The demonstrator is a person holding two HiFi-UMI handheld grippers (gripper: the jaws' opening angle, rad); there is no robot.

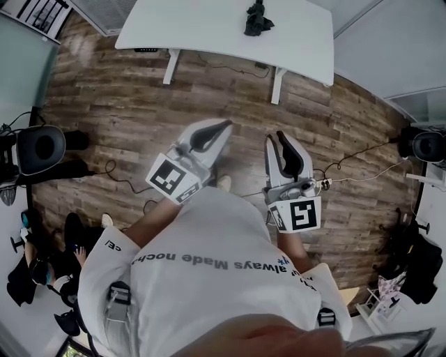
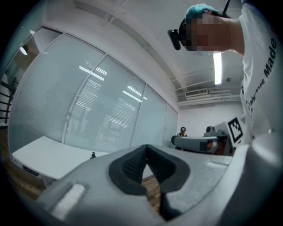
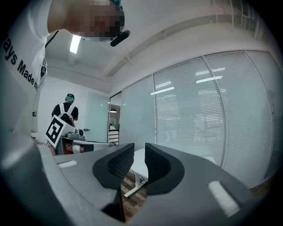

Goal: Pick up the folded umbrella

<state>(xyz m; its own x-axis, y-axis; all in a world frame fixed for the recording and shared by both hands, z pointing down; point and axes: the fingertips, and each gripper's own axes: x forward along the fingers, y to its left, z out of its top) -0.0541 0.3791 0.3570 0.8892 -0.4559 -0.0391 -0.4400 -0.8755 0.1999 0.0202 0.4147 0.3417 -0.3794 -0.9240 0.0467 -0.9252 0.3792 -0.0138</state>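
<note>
The folded umbrella (image 1: 258,19) is a small black bundle lying on the white table (image 1: 209,28) at the far end of the room. In the left gripper view the umbrella (image 2: 93,155) shows as a tiny dark shape on the tabletop (image 2: 48,156). Both grippers are held level in front of the person's chest, well short of the table. The left gripper (image 1: 224,125) (image 2: 146,148) is shut with its pad tips touching and nothing between them. To its right, the right gripper (image 1: 279,134) (image 3: 139,148) is shut too and holds nothing. The right gripper view shows a table corner (image 3: 140,162) but no umbrella.
Wooden floor (image 1: 125,104) with loose cables (image 1: 355,157) lies between me and the table. A black round stool (image 1: 40,148) stands at the left, dark equipment (image 1: 428,145) at the right. Glass partition walls (image 2: 88,97) rise behind the table. Another person (image 3: 66,108) stands far off.
</note>
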